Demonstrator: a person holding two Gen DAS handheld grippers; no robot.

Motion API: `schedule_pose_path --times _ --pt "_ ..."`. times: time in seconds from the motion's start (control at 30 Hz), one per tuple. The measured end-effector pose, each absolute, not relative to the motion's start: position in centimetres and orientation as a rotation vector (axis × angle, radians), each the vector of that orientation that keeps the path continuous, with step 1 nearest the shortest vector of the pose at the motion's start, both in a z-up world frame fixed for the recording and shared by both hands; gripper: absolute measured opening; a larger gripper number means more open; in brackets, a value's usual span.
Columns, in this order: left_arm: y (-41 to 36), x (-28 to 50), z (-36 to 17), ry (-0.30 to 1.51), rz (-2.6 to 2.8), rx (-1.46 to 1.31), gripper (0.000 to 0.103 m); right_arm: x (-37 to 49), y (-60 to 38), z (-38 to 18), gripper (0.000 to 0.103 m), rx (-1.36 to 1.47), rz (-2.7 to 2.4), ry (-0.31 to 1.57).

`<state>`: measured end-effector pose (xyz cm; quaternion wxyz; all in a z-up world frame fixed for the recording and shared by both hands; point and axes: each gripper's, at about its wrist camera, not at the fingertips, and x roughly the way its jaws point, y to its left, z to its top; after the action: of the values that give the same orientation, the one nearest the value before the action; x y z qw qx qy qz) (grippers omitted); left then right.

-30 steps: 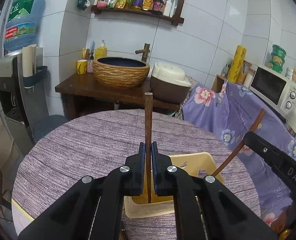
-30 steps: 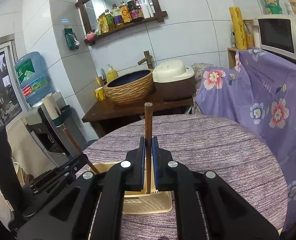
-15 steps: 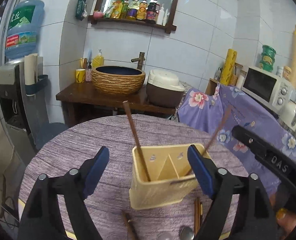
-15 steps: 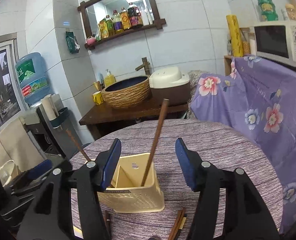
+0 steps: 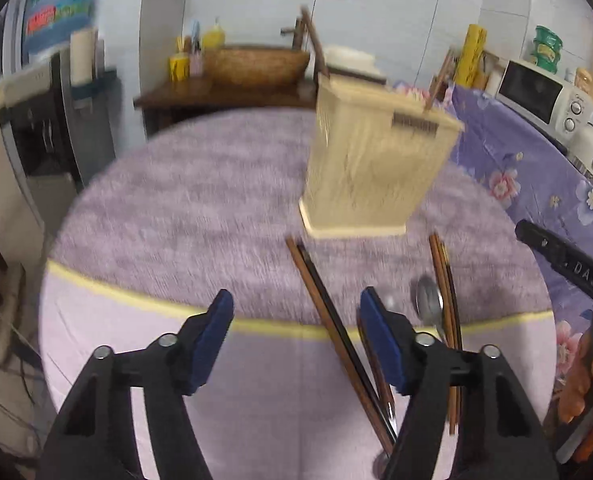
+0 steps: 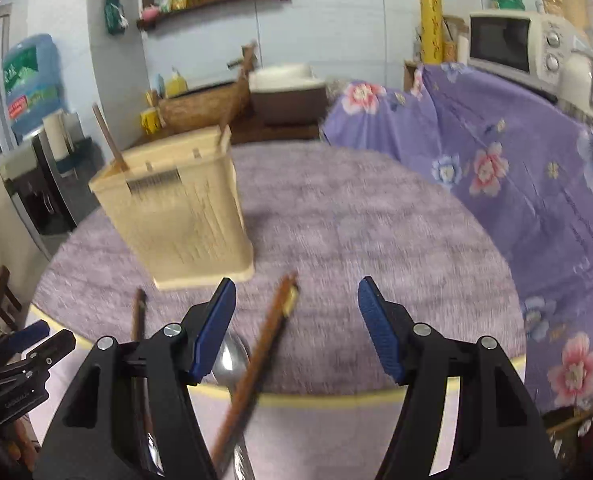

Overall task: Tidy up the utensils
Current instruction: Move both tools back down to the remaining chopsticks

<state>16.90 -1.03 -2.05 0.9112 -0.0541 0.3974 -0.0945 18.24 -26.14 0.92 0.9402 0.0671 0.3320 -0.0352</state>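
Purple tablecloth (image 5: pixel 200 208) beneath tiled kitchen wall (image 5: pixel 396 20)

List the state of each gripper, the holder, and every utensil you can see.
left gripper: open, empty.
right gripper: open, empty.
utensil holder: upright on the table, two chopsticks standing in it, one at each end.
left chopstick pair: lying flat on the table, outside the holder.
right chopstick pair: lying flat beside the spoon.
spoon: lying flat on the table.
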Motion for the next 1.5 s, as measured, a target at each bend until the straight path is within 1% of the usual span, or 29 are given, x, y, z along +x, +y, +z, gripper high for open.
schedule_pose_path --times 0.17,0.47,0.77,0.9,1.0,1.13,1.5 --pt "-2.6 15.8 -5.1 0.888 -0.229 -0.070 0.054 16.6 -26.4 -3.0 0.064 0.155 -0.082 0.763" --pt "-4.2 14.9 -6.6 0.915 -0.247 -0.020 0.051 14.9 -25.0 -5.5 0.064 0.153 -0.045 0.815" --pt "-3.7 14.6 -7.4 0.928 -0.245 -0.022 0.050 14.8 -22.0 -7.5 0.064 0.078 0.011 0.893" --pt "-3.4 14.5 -7.5 0.933 -0.243 0.008 0.050 14.3 -22.8 -7.7 0.064 0.051 -0.007 0.925" --pt "-2.6 14.5 -7.4 0.943 -0.238 0.015 0.050 13.9 -24.6 -7.8 0.064 0.091 -0.013 0.947" --pt "-1.2 14.5 -7.3 0.956 -0.228 -0.025 0.050 13.4 -26.3 -7.3 0.064 0.119 -0.030 0.932" --pt "0.7 15.2 -7.2 0.944 -0.162 -0.078 0.050 14.5 -27.1 -7.3 0.063 0.141 -0.044 0.924"
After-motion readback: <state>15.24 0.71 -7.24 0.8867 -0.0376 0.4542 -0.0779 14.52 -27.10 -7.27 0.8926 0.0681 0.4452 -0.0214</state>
